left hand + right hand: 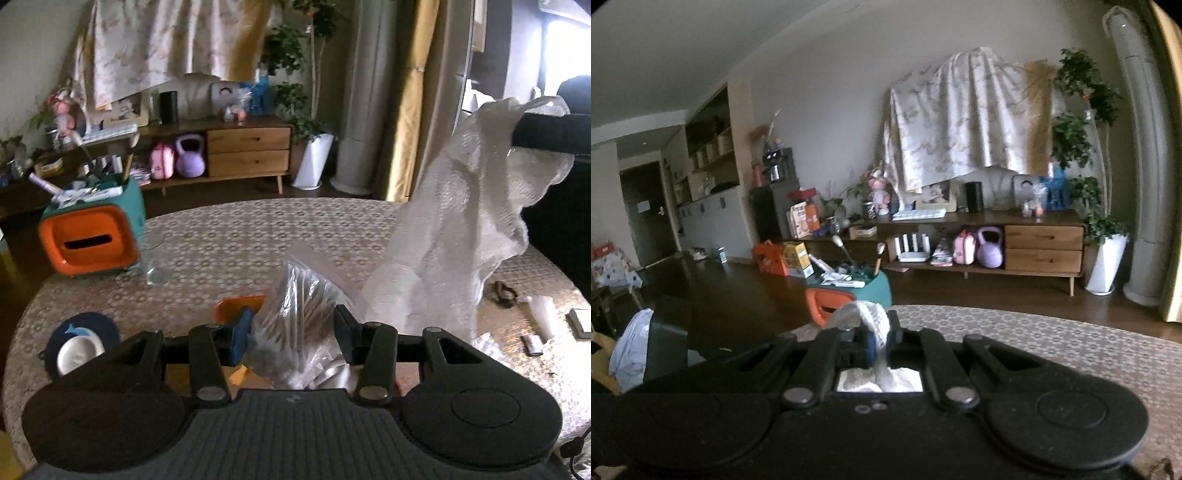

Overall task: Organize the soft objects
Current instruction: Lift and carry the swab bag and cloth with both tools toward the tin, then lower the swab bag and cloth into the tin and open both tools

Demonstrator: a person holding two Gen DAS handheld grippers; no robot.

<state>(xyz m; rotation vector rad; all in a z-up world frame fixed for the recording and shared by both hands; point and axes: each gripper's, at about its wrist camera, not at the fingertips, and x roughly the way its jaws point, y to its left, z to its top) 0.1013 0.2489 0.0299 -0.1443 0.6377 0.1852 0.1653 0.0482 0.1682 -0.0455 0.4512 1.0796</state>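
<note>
In the left wrist view my left gripper (pixel 293 328) is open, its jaws either side of a clear plastic bag (pixel 303 314) of grey and white items that stands in an orange box (pixel 240 304) on the table. A white textured cloth (pixel 461 229) hangs from my right gripper (pixel 517 134) at the upper right, its lower end reaching the table beside the bag. In the right wrist view my right gripper (pixel 877 341) is shut on the white cloth (pixel 871 317), which bunches above the jaws and hangs below them.
An orange and teal tissue box organizer (pixel 92 236) and a clear glass (pixel 155 258) stand at the table's left. A navy coaster with a white dish (pixel 79 345) lies near left. A hair tie (pixel 504 291) and small items lie at right. The patterned tablecloth (pixel 258 236) covers the round table.
</note>
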